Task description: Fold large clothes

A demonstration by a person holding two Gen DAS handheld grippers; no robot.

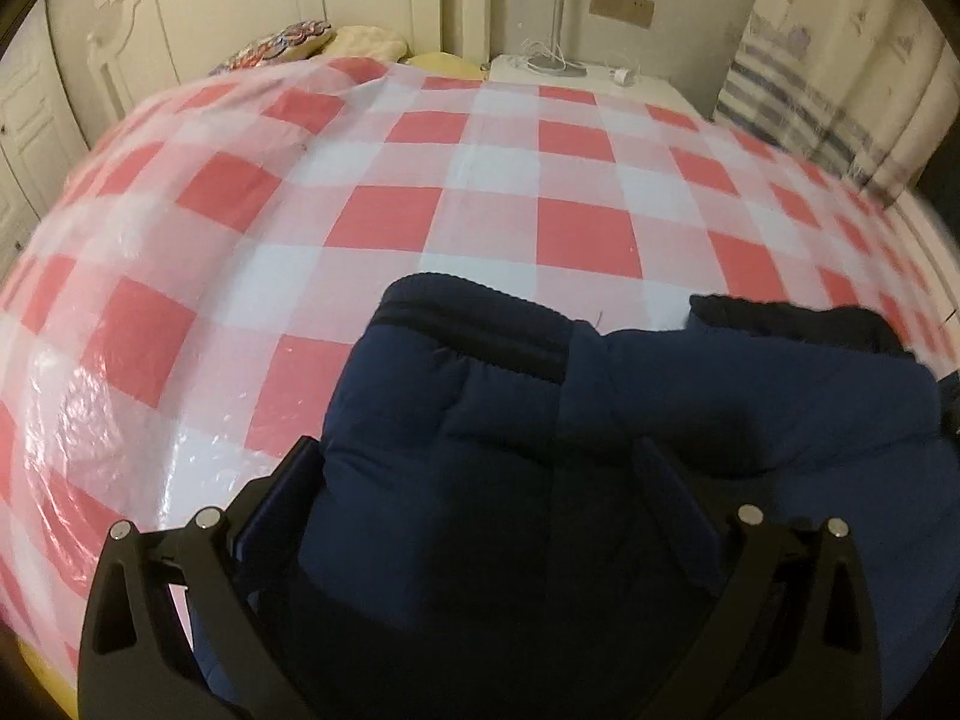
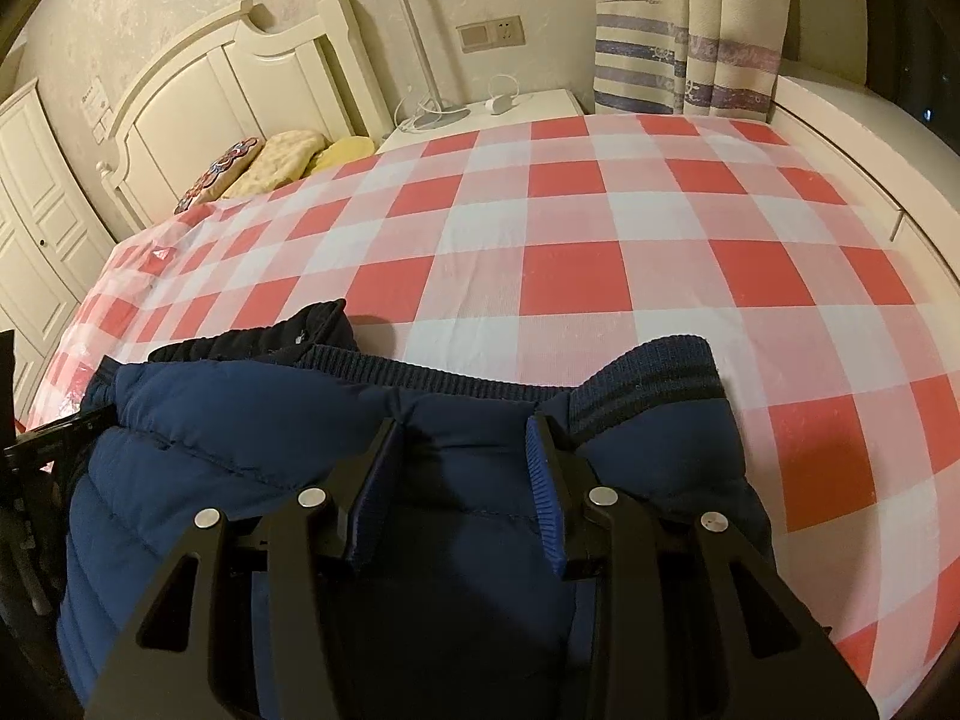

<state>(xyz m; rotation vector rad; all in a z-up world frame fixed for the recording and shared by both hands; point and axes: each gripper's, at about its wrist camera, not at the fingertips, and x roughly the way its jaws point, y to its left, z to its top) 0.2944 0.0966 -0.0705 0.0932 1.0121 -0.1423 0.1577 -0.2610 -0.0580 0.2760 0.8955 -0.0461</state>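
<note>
A navy blue quilted jacket [image 2: 240,480] with a ribbed hem striped in navy and darker blue lies on a bed cover [image 2: 600,228] checked in red, pink and white. Each black tool carries blue pads. The headboard [image 2: 240,78] is cream white. Behind it, a pillow [image 2: 219,171] shows red and blue rings. The curtain [image 2: 690,30] is cream with purple-blue stripes.

The left gripper [image 1: 480,468] points steeply down, its fingers [image 1: 282,498] spread wide at about 8 and 4 o'clock in its own view, with fabric bulging between them. The right gripper [image 2: 462,450] holds its blue-padded fingers [image 2: 549,480] narrowly apart at 11 and 1 o'clock, pinching a fold of fabric.
</note>
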